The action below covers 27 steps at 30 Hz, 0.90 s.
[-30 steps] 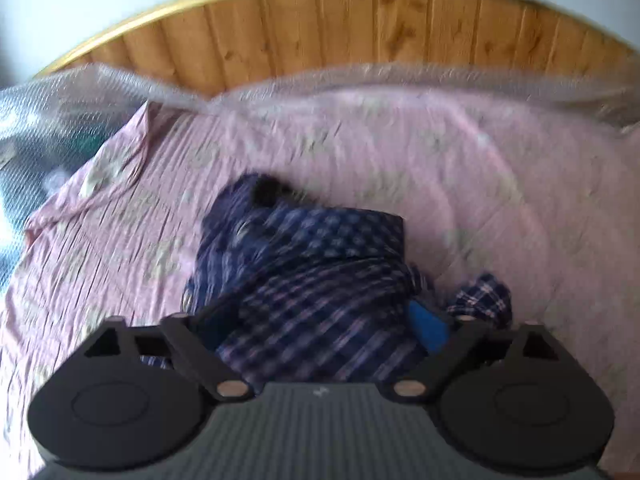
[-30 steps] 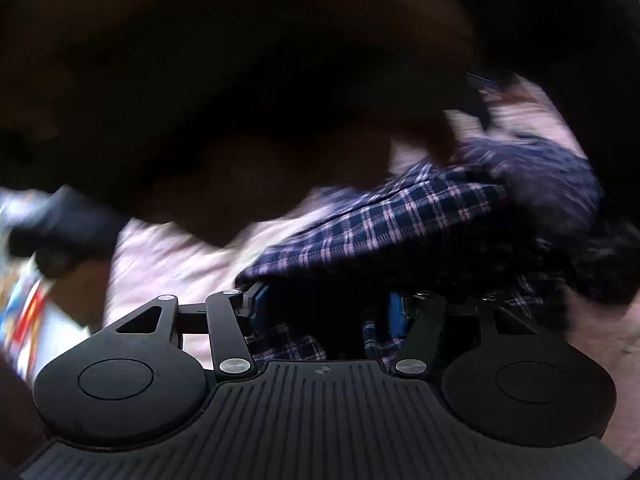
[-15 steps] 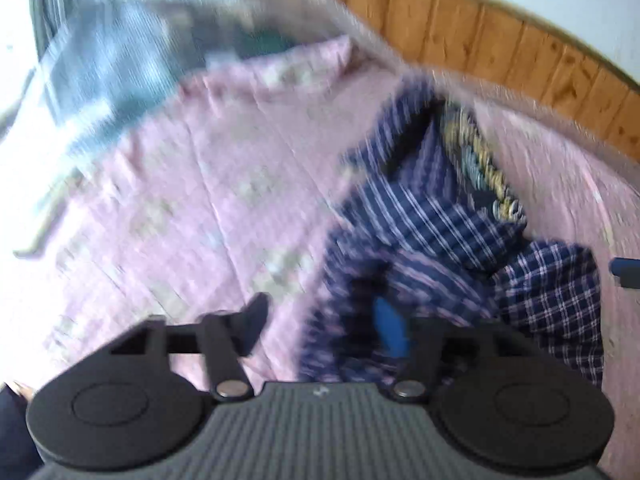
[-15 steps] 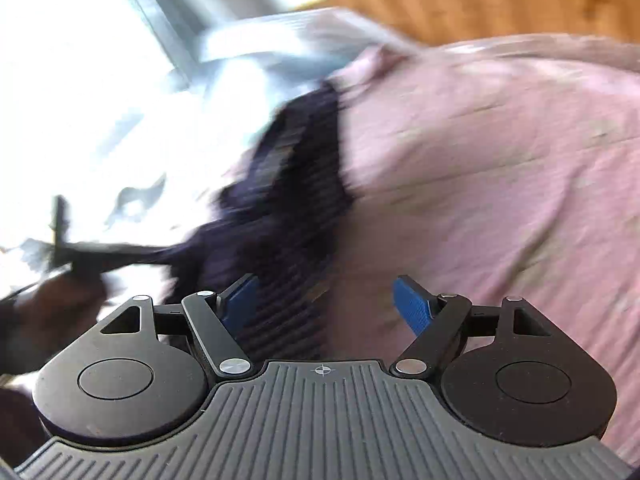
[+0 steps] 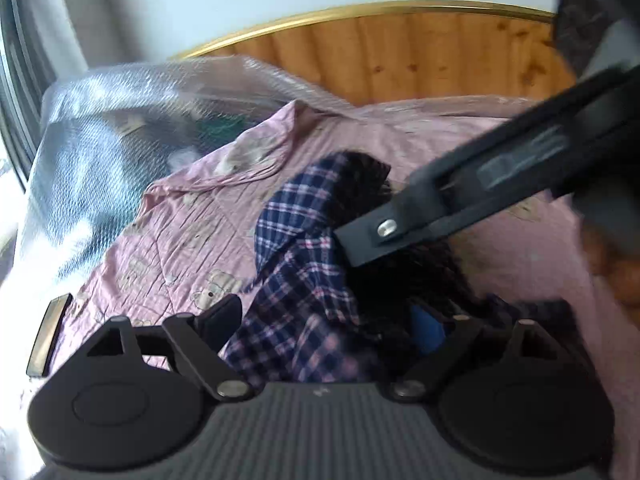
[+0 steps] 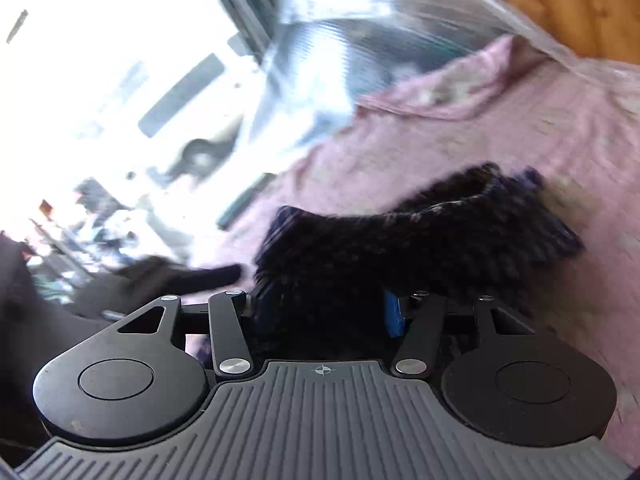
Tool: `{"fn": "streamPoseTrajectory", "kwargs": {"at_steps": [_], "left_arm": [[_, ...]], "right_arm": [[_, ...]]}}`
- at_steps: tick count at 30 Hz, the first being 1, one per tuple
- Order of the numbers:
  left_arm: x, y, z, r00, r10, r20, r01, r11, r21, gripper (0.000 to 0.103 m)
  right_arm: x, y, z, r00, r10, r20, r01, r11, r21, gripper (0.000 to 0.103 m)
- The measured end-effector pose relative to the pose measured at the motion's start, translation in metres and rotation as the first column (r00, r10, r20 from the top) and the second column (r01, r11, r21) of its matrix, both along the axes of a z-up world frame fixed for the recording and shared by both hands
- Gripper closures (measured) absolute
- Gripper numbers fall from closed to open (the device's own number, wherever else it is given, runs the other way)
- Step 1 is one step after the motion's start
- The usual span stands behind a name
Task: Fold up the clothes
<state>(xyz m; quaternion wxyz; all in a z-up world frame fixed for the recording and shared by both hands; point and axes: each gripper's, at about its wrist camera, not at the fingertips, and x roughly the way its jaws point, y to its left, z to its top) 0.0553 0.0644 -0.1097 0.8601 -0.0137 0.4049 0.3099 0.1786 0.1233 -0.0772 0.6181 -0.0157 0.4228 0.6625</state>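
Note:
A dark blue plaid shirt point(image 5: 304, 264) lies crumpled on a pink bedsheet point(image 5: 192, 224). My left gripper point(image 5: 326, 322) is open, its jaws wide apart with shirt fabric bunched between them. The right gripper's arm point(image 5: 472, 200) crosses the left wrist view from the upper right, over the shirt. In the right wrist view the shirt point(image 6: 420, 236) is blurred and dark, and my right gripper point(image 6: 324, 312) is open with fabric lying between its blue pads point(image 6: 394, 316).
A wooden headboard point(image 5: 420, 56) with a gold rim stands behind the bed. Clear bubble wrap point(image 5: 120, 128) covers the bed's left side. A bright window point(image 6: 100, 80) is to the left. A flat bar-shaped object point(image 5: 48, 334) lies at the bed's left edge.
Both grippers have swung fast over the bed and dropped back onto the shirt. The right gripper, clear of the cloth half a second ago, now has fabric between its jaws.

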Motion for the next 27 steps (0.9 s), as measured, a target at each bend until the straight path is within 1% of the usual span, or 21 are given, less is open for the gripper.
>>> {"fn": "streamPoseTrajectory", "kwargs": {"at_steps": [1,2,3,5,6,7,8,9,11,13,14,16,18,19,20,21,22,23,24,25,27], "left_arm": [[0.002,0.01,-0.002,1.0,0.017,-0.004,-0.018,0.999,-0.031,0.068],[-0.001,0.025,-0.004,0.999,0.046,0.004,-0.045,0.995,-0.087,0.098],[-0.008,0.041,-0.004,0.996,0.086,0.037,-0.079,0.983,-0.164,0.099],[-0.028,0.066,0.0,0.982,0.158,0.103,-0.121,0.947,-0.297,0.1],[-0.037,0.073,0.002,0.978,0.171,0.121,-0.122,0.934,-0.337,0.1],[-0.045,0.077,0.005,0.976,0.171,0.138,-0.111,0.927,-0.358,0.1],[-0.052,0.079,0.008,0.974,0.167,0.154,-0.099,0.922,-0.374,0.1],[-0.058,0.078,0.012,0.974,0.155,0.166,-0.083,0.922,-0.377,0.1],[-0.065,0.071,0.02,0.976,0.119,0.182,-0.044,0.928,-0.37,0.1],[-0.071,0.062,0.027,0.976,0.084,0.199,-0.008,0.934,-0.358,0.1],[-0.073,0.057,0.03,0.976,0.066,0.209,0.014,0.934,-0.357,0.1],[-0.076,0.048,0.034,0.975,0.027,0.223,0.055,0.933,-0.357,0.1],[-0.08,0.036,0.036,0.974,-0.002,0.228,0.083,0.933,-0.35,0.1],[-0.082,0.031,0.038,0.974,-0.006,0.227,0.087,0.934,-0.346,0.1],[-0.085,0.027,0.04,0.973,-0.008,0.229,0.087,0.937,-0.338,0.1],[-0.088,0.024,0.042,0.973,-0.01,0.231,0.088,0.94,-0.331,0.1],[-0.092,0.022,0.044,0.972,-0.007,0.233,0.084,0.943,-0.323,0.1],[-0.096,0.021,0.047,0.972,0.003,0.237,0.074,0.946,-0.314,0.1],[-0.1,0.021,0.05,0.97,0.012,0.241,0.064,0.95,-0.306,0.1],[-0.104,0.021,0.054,0.969,0.02,0.246,0.055,0.954,-0.294,0.1],[-0.112,0.02,0.064,0.965,0.029,0.262,0.041,0.964,-0.261,0.1]], "right_arm": [[0.006,0.0,0.003,1.0,0.001,-0.001,-0.001,1.0,0.006,0.046],[0.012,0.0,0.006,1.0,0.002,-0.001,-0.002,1.0,0.013,0.046],[0.017,0.0,0.009,1.0,0.003,-0.002,-0.003,1.0,0.019,0.045],[0.03,0.0,0.015,1.0,0.002,-0.002,-0.002,1.0,0.031,0.03],[0.042,0.0,0.013,0.999,-0.034,0.017,0.034,0.999,0.021,0.027],[0.054,0.008,0.008,0.996,-0.059,0.071,0.059,0.998,-0.008,0.025],[0.065,0.015,0.002,0.989,-0.075,0.127,0.08,0.996,-0.037,0.024],[0.068,0.027,-0.004,0.98,-0.036,0.196,0.052,0.996,-0.075,0.024],[0.073,0.051,-0.017,0.945,0.049,0.322,0.001,0.988,-0.154,0.018],[0.069,0.078,-0.022,0.906,0.168,0.388,-0.094,0.975,-0.201,0.016],[0.067,0.092,-0.024,0.881,0.225,0.416,-0.14,0.964,-0.225,0.015],[0.06,0.117,-0.023,0.843,0.325,0.429,-0.236,0.94,-0.248,0.009],[0.051,0.126,-0.022,0.822,0.408,0.398,-0.315,0.907,-0.28,0.008],[0.05,0.124,-0.025,0.829,0.408,0.382,-0.314,0.905,-0.287,0.013],[0.049,0.122,-0.028,0.836,0.408,0.367,-0.313,0.903,-0.293,0.033],[0.048,0.119,-0.031,0.843,0.408,0.351,-0.312,0.902,-0.299,0.048],[0.047,0.117,-0.035,0.849,0.408,0.335,-0.312,0.9,-0.306,0.072],[0.046,0.115,-0.038,0.856,0.407,0.319,-0.311,0.898,-0.312,0.079],[0.045,0.113,-0.041,0.862,0.406,0.302,-0.311,0.896,-0.318,0.094],[0.044,0.109,-0.043,0.87,0.399,0.29,-0.305,0.897,-0.319,0.098],[0.041,0.075,-0.018,0.905,0.281,0.318,-0.216,0.95,-0.224,0.1]]}}
